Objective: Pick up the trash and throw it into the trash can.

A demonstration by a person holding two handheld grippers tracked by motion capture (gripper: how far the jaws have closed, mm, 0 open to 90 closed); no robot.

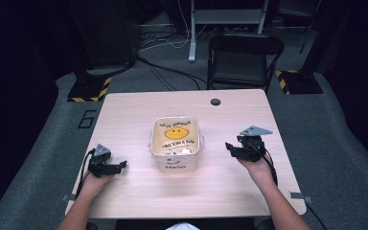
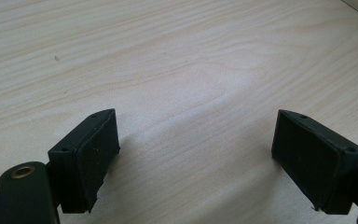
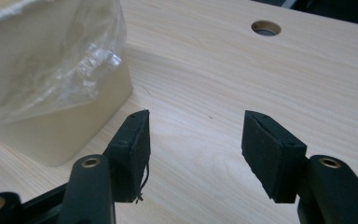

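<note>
- At counter (image 1: 134,110) centre: cream tub (image 1: 176,143) w/ clear plastic liner, standing upright, mouth up, smiley print + text visible on the inside bottom, "Hello" on the near wall.
- Tub between the two claws, apart from both; likely parked mid-counter so either hand can reach it.
- Long axis: footprint near square w/ rounded corners, no clear long axis from the high view; walls roughly parallel to counter edges, printed face toward the person.
- Small white bit inside near the front-right corner; too small to ID.
- Left claw (image 1: 122,165) low at the counter, tips aimed right toward tub, well short of it. In left claw view (image 2: 196,140) jaws wide apart, nothing between, bare wood under them. Looks like a standby pose.
- Right claw (image 1: 228,147) held just above counter, tips aimed left at tub's right wall, near but not touching. In right claw view (image 3: 195,140) jaws part-open, gap empty, tub wall + crinkled liner (image 3: 79,60) just left of the left jaw.
- Judgement: right side looks lined up for liner edge or tub rim; gap probably enough for thin film, prob too narrow for the whole tub.
- Round cable hole (image 1: 215,101) at far counter edge, clear of the work.
- Black chair (image 1: 243,60) behind counter, not involved.
</note>
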